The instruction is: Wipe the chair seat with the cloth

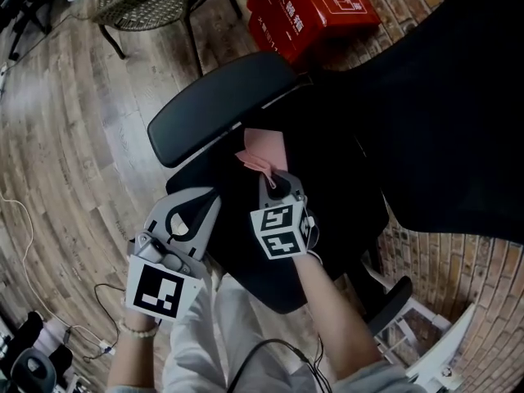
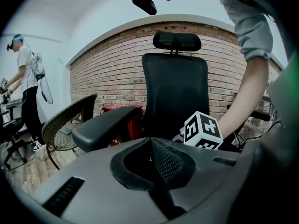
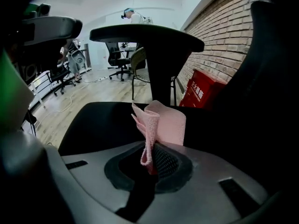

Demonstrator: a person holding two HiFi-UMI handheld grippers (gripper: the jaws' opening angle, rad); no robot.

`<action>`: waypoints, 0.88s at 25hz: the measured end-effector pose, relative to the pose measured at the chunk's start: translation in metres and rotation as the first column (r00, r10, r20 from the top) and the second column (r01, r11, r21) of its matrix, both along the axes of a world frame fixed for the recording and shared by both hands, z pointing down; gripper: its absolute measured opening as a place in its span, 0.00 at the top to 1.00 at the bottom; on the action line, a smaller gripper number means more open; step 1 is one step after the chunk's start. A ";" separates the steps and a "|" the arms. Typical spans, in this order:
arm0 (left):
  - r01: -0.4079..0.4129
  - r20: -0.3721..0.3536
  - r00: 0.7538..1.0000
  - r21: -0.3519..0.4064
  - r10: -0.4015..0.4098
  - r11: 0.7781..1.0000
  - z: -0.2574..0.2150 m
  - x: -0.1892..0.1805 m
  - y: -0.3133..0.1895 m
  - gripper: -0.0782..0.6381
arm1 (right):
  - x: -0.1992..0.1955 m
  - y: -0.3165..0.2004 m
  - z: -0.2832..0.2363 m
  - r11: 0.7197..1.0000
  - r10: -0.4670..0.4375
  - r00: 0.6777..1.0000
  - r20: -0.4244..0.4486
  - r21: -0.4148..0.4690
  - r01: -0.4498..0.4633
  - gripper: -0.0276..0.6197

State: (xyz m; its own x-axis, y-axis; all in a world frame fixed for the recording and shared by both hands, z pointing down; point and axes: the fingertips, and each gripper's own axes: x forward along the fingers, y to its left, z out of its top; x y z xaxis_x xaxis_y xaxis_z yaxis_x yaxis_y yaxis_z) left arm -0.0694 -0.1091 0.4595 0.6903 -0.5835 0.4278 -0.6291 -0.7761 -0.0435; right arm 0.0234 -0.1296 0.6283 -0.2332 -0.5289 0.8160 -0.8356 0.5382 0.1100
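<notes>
A black office chair fills the middle of the head view; its seat [image 1: 246, 256] lies between my two grippers. The pink cloth [image 1: 264, 154] hangs folded from my right gripper [image 1: 274, 180], which is shut on it just above the seat. In the right gripper view the cloth [image 3: 163, 125] stands up out of the closed jaws of the right gripper [image 3: 152, 160], with the seat [image 3: 103, 120] beyond. My left gripper [image 1: 195, 218] sits at the seat's left edge, shut and empty. Its own view shows the left gripper [image 2: 154, 155] facing the backrest [image 2: 175, 92].
The chair's left armrest [image 1: 221, 105] juts out above the seat, and the backrest [image 1: 442, 121] rises at the right. A red box [image 1: 311, 11] and a wicker chair [image 1: 147, 2] stand on the wooden floor behind. Cables [image 1: 24, 219] lie at the left. A person [image 2: 28, 87] stands far off.
</notes>
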 end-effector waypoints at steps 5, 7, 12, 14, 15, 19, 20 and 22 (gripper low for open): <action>-0.040 0.002 0.999 -0.001 0.040 0.999 0.002 0.021 0.002 0.87 | 0.055 0.001 0.008 0.998 0.069 0.996 -0.058 -0.003 -0.069 0.87; -0.057 0.004 0.998 -0.004 0.057 0.998 0.002 0.030 0.003 0.87 | 0.080 0.004 0.012 0.994 0.104 0.991 -0.084 -0.010 -0.106 0.87; -0.089 -0.001 0.996 -0.007 0.089 0.996 0.002 0.050 0.004 0.87 | 0.147 0.012 0.019 0.970 0.239 0.962 -0.129 -0.007 -0.242 0.87; -0.105 -0.001 0.994 -0.010 0.105 0.994 0.001 0.058 0.005 0.87 | 0.173 0.018 0.020 0.959 0.279 0.948 -0.155 -0.010 -0.284 0.87; -0.114 -0.002 0.994 -0.009 0.114 0.993 0.000 0.062 0.006 0.87 | 0.185 0.020 0.020 0.955 0.291 0.941 -0.172 -0.010 -0.297 0.87; -0.139 -0.008 0.990 -0.003 0.139 0.990 -0.003 0.075 0.008 0.87 | 0.227 0.031 0.019 0.938 0.334 0.913 -0.235 -0.007 -0.345 0.87; -0.143 -0.010 0.990 -0.003 0.143 0.990 -0.003 0.078 0.009 0.87 | 0.236 0.033 0.018 0.933 0.348 0.905 -0.243 -0.007 -0.361 0.87; -0.151 -0.011 0.988 -0.005 0.151 0.989 -0.004 0.083 0.008 0.87 | 0.250 0.037 0.017 0.920 0.376 0.891 -0.255 -0.010 -0.391 0.87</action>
State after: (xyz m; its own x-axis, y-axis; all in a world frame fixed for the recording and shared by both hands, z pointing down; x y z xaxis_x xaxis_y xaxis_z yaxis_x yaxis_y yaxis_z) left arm 0.0135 -0.1007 0.4557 0.7746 -0.4696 0.4237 -0.5050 -0.8625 -0.0327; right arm 0.2734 -0.0927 0.6451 0.1874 -0.4857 0.8538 -0.9295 0.1934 0.3140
